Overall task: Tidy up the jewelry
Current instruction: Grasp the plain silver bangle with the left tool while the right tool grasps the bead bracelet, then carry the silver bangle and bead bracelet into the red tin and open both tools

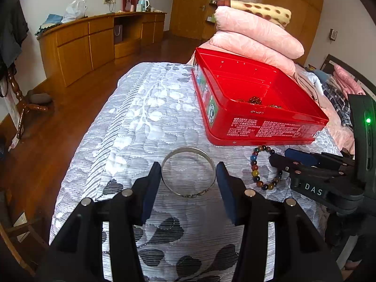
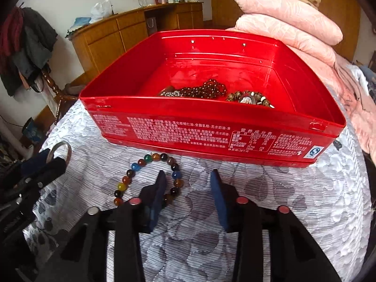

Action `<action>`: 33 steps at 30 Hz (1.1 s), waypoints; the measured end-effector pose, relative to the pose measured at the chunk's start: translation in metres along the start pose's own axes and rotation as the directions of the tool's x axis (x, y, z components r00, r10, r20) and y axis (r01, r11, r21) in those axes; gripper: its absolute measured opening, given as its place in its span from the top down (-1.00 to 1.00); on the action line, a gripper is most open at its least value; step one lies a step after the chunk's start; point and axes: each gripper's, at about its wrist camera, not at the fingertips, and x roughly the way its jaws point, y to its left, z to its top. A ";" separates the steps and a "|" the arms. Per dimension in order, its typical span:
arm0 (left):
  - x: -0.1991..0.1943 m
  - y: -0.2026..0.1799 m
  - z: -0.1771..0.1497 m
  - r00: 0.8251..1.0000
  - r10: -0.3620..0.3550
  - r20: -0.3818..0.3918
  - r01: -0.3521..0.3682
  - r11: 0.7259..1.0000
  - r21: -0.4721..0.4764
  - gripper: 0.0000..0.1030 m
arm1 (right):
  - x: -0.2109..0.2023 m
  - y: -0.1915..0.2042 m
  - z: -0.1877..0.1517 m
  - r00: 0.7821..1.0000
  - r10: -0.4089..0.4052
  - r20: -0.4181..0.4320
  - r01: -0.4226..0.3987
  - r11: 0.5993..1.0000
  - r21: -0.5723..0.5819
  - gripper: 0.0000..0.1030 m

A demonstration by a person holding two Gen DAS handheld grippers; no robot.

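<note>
The left gripper [image 1: 188, 174] stands spread wide, one finger on either side of a silver bangle [image 1: 188, 172]. The bangle lies flat on the grey leaf-patterned bedspread [image 1: 141, 122], its small decorated section turned back toward the gripper body. The pads sit just beside its rim; whether they touch it cannot be told, and nothing is lifted.

The right gripper [image 2: 188, 183] is also wide open and holds nothing. Its left finger [image 2: 158, 195] reaches over the near right part of a bracelet of multicoloured beads [image 2: 141, 176], which lies flat on the bedspread as a loop, slightly longer along the line of the fingers than across. Most of the loop lies left of that finger; bare bedspread shows between the two pads.

Just ahead of both fingertips sits an open red tin [image 2: 211, 129], its long printed side facing the right gripper, with dark beaded strands [image 2: 204, 89] heaped inside near that wall.
</note>
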 end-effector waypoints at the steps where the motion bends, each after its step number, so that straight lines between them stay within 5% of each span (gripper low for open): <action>1: 0.000 0.000 0.000 1.000 0.000 0.001 0.000 1.000 0.001 0.09 | -0.001 0.001 -0.001 1.000 0.010 0.003 -0.010 1.000 -0.006 0.63; 3: -0.001 -0.001 0.000 1.000 -0.002 0.004 0.002 1.000 0.003 0.09 | -0.003 0.003 -0.004 1.000 0.021 0.003 -0.021 1.000 -0.012 0.79; 9: -0.006 -0.008 0.000 1.000 -0.006 0.010 0.006 1.000 0.014 0.09 | -0.013 -0.007 -0.014 0.999 0.054 -0.001 -0.054 0.998 0.012 0.85; 33: -0.024 -0.071 0.036 0.993 -0.097 0.068 0.089 0.990 0.113 0.09 | -0.124 -0.055 0.012 0.977 0.054 0.204 -0.051 0.998 -0.020 0.85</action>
